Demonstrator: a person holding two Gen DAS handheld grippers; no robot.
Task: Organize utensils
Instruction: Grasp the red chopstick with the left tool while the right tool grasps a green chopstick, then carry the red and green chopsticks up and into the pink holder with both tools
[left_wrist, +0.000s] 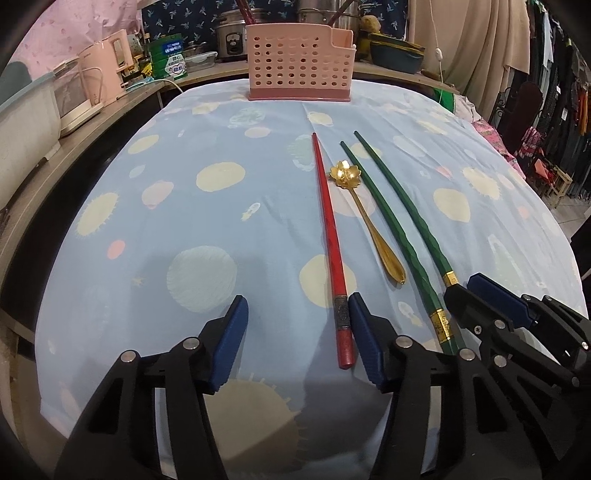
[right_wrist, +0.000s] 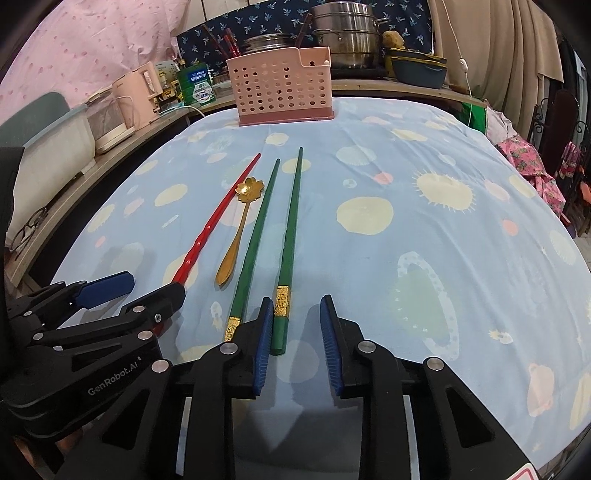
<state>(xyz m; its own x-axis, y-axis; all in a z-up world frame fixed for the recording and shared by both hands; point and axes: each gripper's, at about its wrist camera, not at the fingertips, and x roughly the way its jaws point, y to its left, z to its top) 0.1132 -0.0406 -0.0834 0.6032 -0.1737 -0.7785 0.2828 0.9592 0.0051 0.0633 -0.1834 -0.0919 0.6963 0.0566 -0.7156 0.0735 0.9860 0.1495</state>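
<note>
Tablecloth (left_wrist: 147, 221) left side bare, holder (left_wrist: 299, 62) at far edge

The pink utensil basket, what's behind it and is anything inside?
Behind the pink utensil basket stand steel pots and a rice cooker on a shelf. Its holes show no utensil, but the walls hide most of the inside.
</note>
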